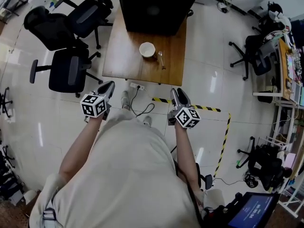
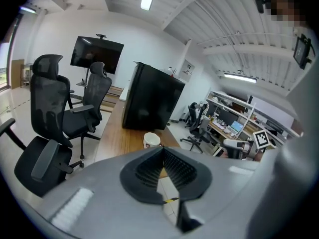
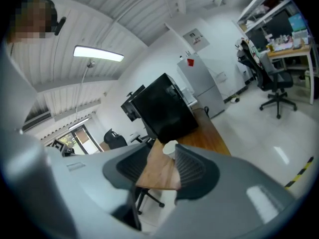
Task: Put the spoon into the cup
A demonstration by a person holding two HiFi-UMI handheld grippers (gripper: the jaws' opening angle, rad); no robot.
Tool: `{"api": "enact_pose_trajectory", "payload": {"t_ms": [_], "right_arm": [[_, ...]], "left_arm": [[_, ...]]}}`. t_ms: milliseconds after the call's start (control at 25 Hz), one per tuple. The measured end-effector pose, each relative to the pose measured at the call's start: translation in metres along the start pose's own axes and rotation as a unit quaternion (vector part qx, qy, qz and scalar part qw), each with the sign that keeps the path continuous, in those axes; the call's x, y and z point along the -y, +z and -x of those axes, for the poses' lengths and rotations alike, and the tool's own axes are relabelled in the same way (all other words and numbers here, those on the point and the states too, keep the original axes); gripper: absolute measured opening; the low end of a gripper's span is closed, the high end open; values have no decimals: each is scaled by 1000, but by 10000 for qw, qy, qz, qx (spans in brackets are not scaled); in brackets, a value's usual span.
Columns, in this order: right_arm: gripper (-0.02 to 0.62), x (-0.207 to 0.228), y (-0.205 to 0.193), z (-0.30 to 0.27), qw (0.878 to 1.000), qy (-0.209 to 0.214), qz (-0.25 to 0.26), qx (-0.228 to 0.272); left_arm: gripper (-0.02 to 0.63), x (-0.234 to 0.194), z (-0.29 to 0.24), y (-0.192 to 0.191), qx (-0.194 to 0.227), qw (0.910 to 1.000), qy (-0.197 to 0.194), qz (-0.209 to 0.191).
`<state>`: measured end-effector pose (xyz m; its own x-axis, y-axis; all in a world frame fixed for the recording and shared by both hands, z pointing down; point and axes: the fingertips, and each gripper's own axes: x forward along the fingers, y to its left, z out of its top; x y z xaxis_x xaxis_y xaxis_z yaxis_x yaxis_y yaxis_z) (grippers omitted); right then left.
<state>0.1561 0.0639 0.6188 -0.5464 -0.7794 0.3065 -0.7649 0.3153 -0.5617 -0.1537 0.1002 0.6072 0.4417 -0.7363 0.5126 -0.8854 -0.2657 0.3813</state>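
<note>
In the head view a white cup (image 1: pixel 147 49) stands on the wooden table (image 1: pixel 122 56), and a metal spoon (image 1: pixel 161 59) lies flat just to its right. Both grippers hang in the air over the floor, short of the table's near edge. The left gripper (image 1: pixel 107 86) has its jaw tips together and holds nothing; its own view looks past the tips (image 2: pixel 163 151) toward the cup (image 2: pixel 151 140). My right gripper (image 1: pixel 174 94) is slightly open and empty, with the cup (image 3: pixel 170 148) and table top (image 3: pixel 158 171) showing through the gap (image 3: pixel 163 148). Neither gripper view shows the spoon.
A large black box (image 1: pixel 156 6) fills the table's far end. Black office chairs (image 1: pixel 71 70) stand to the table's left. A power strip and cable (image 1: pixel 138 86) lie on the floor by the near edge, beside yellow-black floor tape (image 1: pixel 223 127). Desks and chairs (image 1: pixel 259 56) crowd the right.
</note>
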Motion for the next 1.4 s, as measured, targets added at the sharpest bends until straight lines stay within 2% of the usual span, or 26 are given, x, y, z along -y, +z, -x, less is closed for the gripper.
{"api": "enact_pose_trajectory", "payload": {"t_ms": [200, 480, 640, 840, 1080, 1240, 1400], "right_arm": [[176, 2, 12, -26, 9994, -337, -44, 92], [176, -7, 15, -59, 9970, -756, 11, 144], [165, -11, 9, -76, 9928, -1089, 494, -38], [160, -18, 0, -89, 9882, -1316, 774, -151], [156, -19, -7, -96, 9847, -1507, 813, -320], [153, -9, -3, -96, 9816, -1673, 848, -344], [150, 1, -8, -93, 9788, -1716, 980, -545]], "left_arm": [[0, -19, -30, 40, -28, 9991, -350, -246], [0, -49, -56, 63, -174, 9963, -775, -336], [0, -56, -63, 74, -252, 9929, -1161, -54], [0, -55, -67, 93, -225, 9873, -1557, -221], [0, -69, -70, 105, -152, 9870, -1591, -165], [0, -67, -71, 109, -154, 9849, -1726, 27], [0, -60, -76, 105, -209, 9850, -1713, 34]]}}
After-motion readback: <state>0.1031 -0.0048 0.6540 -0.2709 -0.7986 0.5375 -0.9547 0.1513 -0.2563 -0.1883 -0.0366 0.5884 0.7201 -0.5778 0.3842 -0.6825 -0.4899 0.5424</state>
